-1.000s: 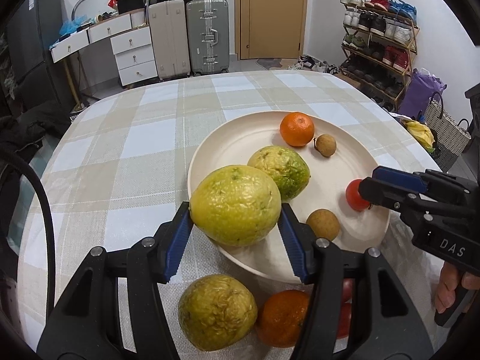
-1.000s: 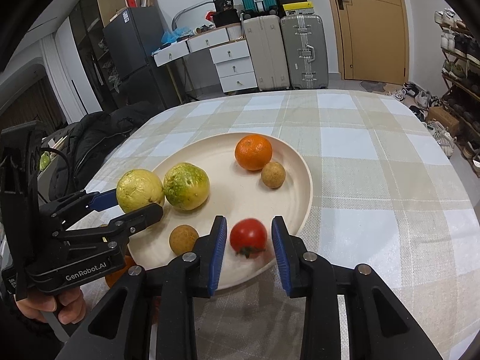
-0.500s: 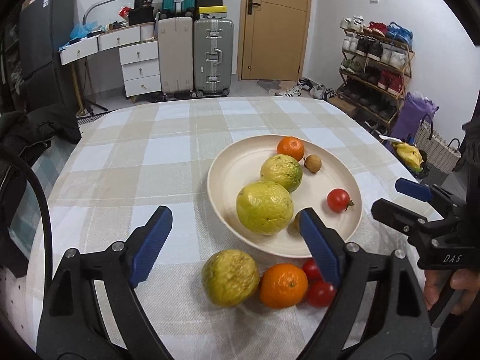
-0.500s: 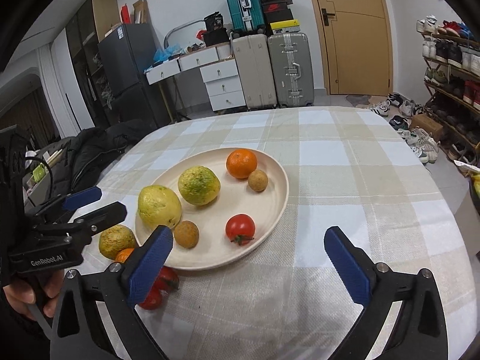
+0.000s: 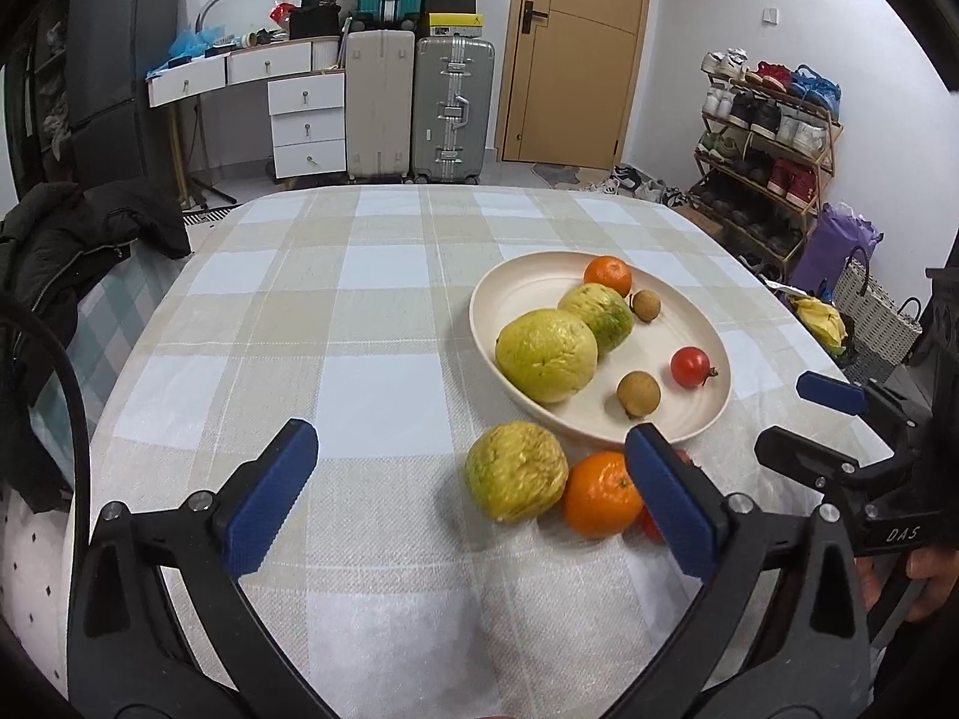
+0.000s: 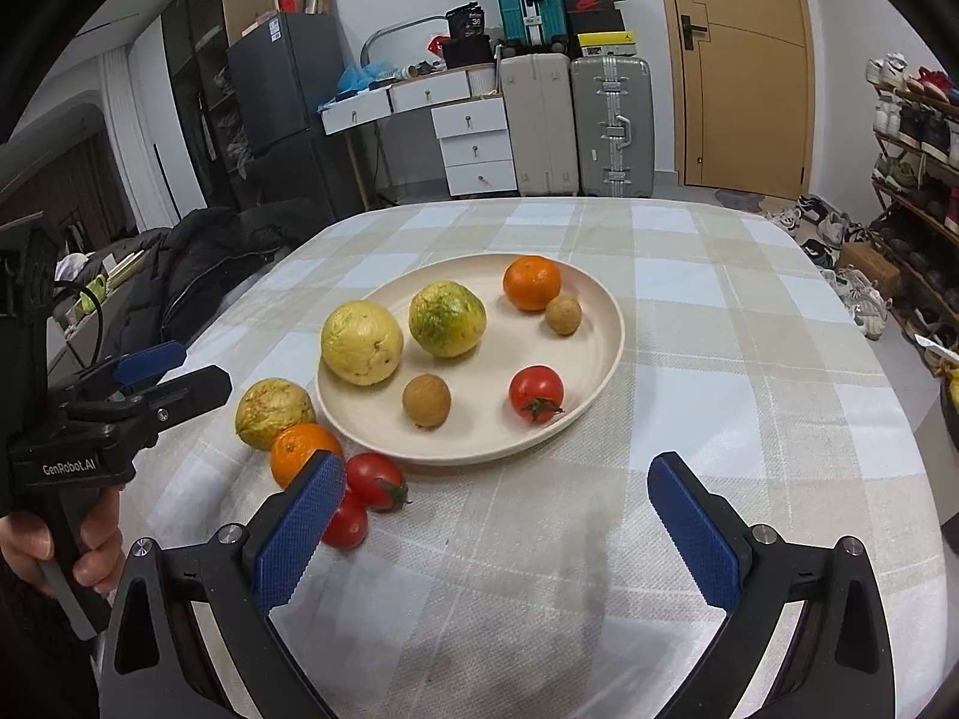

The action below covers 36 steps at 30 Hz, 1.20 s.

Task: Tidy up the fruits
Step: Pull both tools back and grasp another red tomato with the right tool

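A cream plate (image 6: 593,377) (image 5: 515,287) on the checked tablecloth holds two yellow-green guavas (image 6: 361,343) (image 6: 446,319), an orange (image 6: 531,283), two brown longans (image 6: 426,399) and a tomato (image 6: 536,393). Beside the plate on the cloth lie a third guava (image 6: 273,412) (image 5: 516,471), an orange (image 6: 302,450) (image 5: 601,494) and two tomatoes (image 6: 376,480). My left gripper (image 5: 473,500) is open and empty, near the loose guava. My right gripper (image 6: 497,524) is open and empty, in front of the plate.
The table's edges curve away at the left and far sides. A black jacket (image 5: 66,239) lies on a chair at the left. Suitcases (image 5: 452,108), drawers and a shoe rack (image 5: 767,138) stand further back in the room.
Both grippers have opened and pulled back from the plate. The left let go of the yellow guava and the right let go of the tomato; both now rest on the plate.
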Available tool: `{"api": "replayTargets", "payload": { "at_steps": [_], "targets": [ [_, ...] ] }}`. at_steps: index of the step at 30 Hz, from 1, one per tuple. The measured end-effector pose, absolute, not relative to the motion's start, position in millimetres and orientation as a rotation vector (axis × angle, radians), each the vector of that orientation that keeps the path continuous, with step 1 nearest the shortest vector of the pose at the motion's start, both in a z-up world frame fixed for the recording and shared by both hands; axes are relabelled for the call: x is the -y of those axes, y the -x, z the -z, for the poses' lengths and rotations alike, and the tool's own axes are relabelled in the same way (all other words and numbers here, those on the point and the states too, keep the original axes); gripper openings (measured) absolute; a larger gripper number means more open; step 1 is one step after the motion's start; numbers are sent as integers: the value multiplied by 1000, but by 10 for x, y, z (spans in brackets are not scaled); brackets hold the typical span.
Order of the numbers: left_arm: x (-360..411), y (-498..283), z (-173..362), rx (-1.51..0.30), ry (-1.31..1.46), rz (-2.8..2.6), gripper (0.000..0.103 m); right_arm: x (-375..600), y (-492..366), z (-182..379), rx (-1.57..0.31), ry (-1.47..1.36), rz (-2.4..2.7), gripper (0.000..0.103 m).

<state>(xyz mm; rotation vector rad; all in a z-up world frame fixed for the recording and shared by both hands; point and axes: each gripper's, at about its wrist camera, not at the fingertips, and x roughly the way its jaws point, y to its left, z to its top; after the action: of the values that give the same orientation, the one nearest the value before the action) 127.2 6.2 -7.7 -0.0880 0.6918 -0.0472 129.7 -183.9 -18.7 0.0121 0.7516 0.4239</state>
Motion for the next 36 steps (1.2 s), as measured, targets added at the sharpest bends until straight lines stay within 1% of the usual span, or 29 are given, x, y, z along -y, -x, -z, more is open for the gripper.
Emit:
{"api": "replayTargets", "payload": {
  "at_steps": [13,27,29,30,32,36],
  "targets": [
    [-19,-1181,34,-691,50,50,102,1533,-1243,314,-829,53,-463,103],
    [-16,-1273,153,-737,48,49,102,1364,-1262,516,-938,44,-475,102],
    [-8,-1287,177,-750,48,55,102,1344,-1262,517,-944,35,-492,95],
    [-2,-1291,187,-753,44,56,102,1322,-1259,516,-941,44,-493,94],
    [5,-1294,193,-751,38,50,102,1284,-1252,512,-938,62,-494,86],
    [5,-1304,207,-756,39,54,102,1261,-1223,504,-932,48,-529,76]
  ]
}}
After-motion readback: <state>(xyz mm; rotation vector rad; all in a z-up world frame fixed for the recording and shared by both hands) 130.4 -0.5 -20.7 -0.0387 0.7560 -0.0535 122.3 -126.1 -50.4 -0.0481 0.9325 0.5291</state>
